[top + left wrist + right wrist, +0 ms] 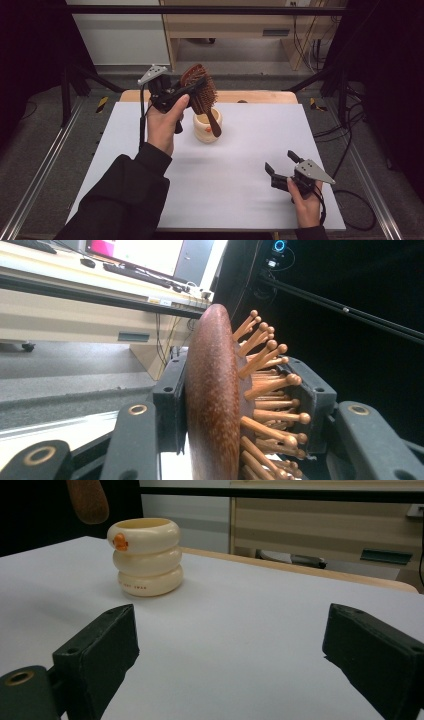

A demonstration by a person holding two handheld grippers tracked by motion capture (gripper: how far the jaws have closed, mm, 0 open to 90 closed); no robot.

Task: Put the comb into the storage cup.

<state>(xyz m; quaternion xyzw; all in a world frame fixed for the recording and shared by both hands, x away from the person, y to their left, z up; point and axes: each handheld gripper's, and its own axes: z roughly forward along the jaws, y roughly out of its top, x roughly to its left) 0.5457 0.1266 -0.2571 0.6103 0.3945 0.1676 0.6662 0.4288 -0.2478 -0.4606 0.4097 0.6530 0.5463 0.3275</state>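
A brown wooden hairbrush (201, 92) hangs in the air above a cream ringed cup (207, 127) at the back middle of the white table. My left gripper (192, 89) is shut on the brush head; in the left gripper view the jaws clamp the brush (212, 400) across its smooth back and its wooden bristles (270, 390). The handle (214, 124) points down over the cup, in front of its mouth. My right gripper (281, 164) rests open on the table at the front right, nothing between its jaws. The right gripper view shows the cup (146, 556) upright, with an orange mark, and the handle tip (89, 499) above it.
The white board (225, 175) covers the table, its wooden edge (260, 96) showing at the back. Black frame rails stand at both sides, and cables (350, 150) lie on the floor to the right. A light wooden desk (235, 25) stands beyond the table.
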